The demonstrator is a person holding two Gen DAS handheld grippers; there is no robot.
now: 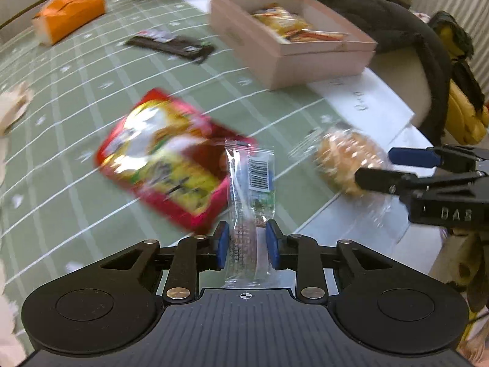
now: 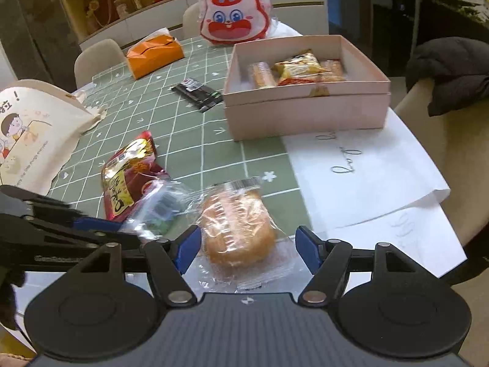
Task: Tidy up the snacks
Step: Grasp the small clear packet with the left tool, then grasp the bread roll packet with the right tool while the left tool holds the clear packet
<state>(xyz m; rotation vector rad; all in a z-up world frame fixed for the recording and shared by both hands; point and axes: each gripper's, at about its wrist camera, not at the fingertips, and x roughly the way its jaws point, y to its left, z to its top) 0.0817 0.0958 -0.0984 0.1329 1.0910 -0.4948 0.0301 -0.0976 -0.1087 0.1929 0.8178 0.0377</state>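
Left claw [image 1: 247, 244]: blue pads flank a clear candy sachet [image 1: 252, 183], a sliver of daylight each side; not yet pinching it, likely lining up a lift.
Right claw [image 2: 248, 246]: spread wide around a wrapped bun [image 2: 240, 229], touching neither side.
Box [image 2: 305, 116]: pink, open, already holding snacks; probably where both go.
Red packet [image 2: 131, 174]: lies on the green-checked worktop [image 2: 189, 128], just beside the sachet.
Right view only: rabbit bag [image 2: 233, 15], printed tote [image 2: 27, 134].
Left view only: sachet's barcode.

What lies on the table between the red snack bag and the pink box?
Only bare green checked tablecloth lies between the red snack bag and the pink box; the right wrist view shows it clearly.
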